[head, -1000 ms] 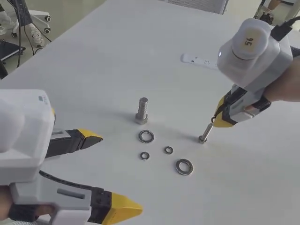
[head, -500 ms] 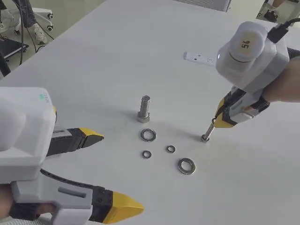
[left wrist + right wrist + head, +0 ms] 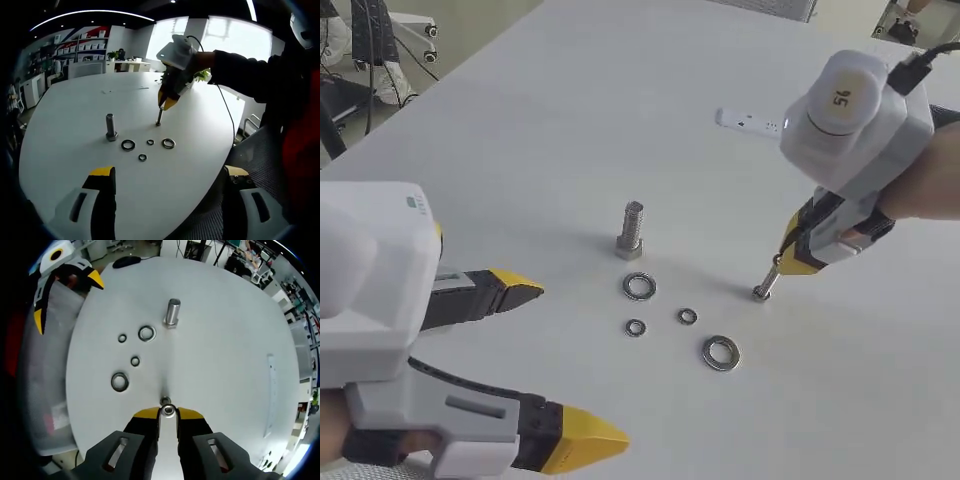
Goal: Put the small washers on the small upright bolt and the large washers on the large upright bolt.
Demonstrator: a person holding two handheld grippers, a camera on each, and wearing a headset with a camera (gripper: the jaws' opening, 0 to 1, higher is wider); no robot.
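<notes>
While the right gripper (image 3: 782, 262), right of centre in the head view, pinches the thin silver small bolt (image 3: 763, 283) near its top, the left gripper (image 3: 580, 364) hangs wide open and empty at lower left. Four round steel washers (image 3: 639, 287) lie loose below the stout grey large bolt (image 3: 632, 228) at centre. Standing the small bolt looks like the step in hand. Next, let go without tipping it.
</notes>
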